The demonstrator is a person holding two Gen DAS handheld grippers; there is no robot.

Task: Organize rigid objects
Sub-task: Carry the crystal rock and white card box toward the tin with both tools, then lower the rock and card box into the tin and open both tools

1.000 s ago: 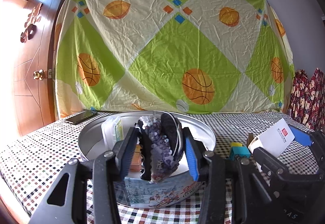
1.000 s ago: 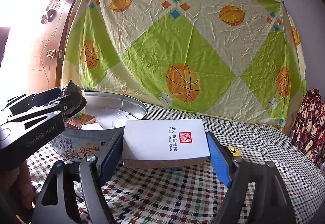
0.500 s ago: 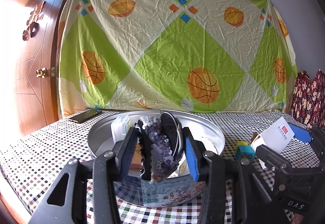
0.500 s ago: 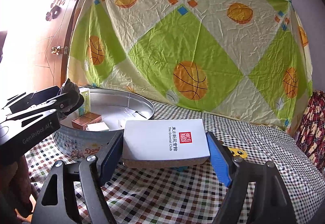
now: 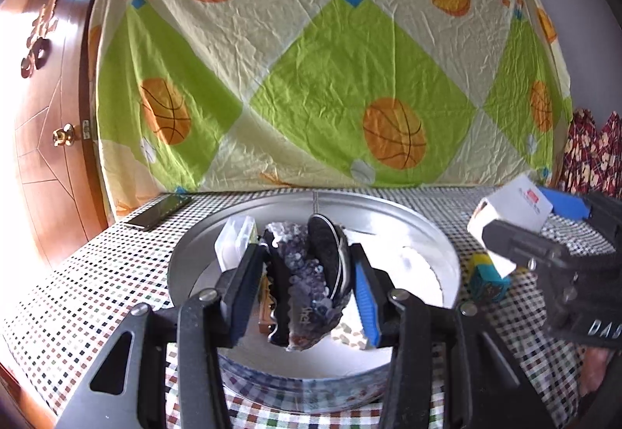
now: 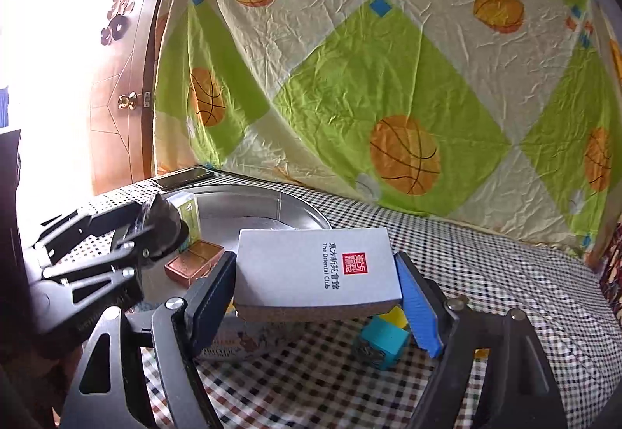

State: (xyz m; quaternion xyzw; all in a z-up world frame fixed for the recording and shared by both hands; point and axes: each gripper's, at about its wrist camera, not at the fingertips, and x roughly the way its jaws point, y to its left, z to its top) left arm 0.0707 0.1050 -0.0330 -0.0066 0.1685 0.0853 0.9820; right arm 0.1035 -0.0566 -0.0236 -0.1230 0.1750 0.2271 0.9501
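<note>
A dark sequinned pouch (image 5: pixel 307 285) is clamped between the pads of the left gripper (image 5: pixel 307 293) and is held above the open round tin (image 5: pixel 447 258). The pouch appears to be a small purse with a metal-rimmed edge, though its exact form cannot be confirmed from this angle. A white box (image 6: pixel 317 269) printed with a red seal is clamped between the pads of the right gripper (image 6: pixel 317 293); it is held flat, lid side up, clear of the checked tablecloth (image 6: pixel 486 265), at the tin's right edge.

Inside the tin, a clear plastic case (image 5: pixel 235 242) is stood on edge against the left wall, and a copper-coloured flat box (image 6: pixel 193 262) is laid on the floor near it. A green-labelled carton (image 6: pixel 188 213) is seen upright behind the left gripper in the right wrist view.

A teal and yellow block (image 6: pixel 385 341) is placed on the tablecloth just beside the tin, below the held white box. A dark phone (image 5: pixel 157 213) is laid on the cloth at the far left corner, well apart from the tin. A green and cream sheet (image 5: pixel 311 59) with basketball prints is hung behind the table, and a wooden door (image 5: pixel 46 118) is located to its left.
</note>
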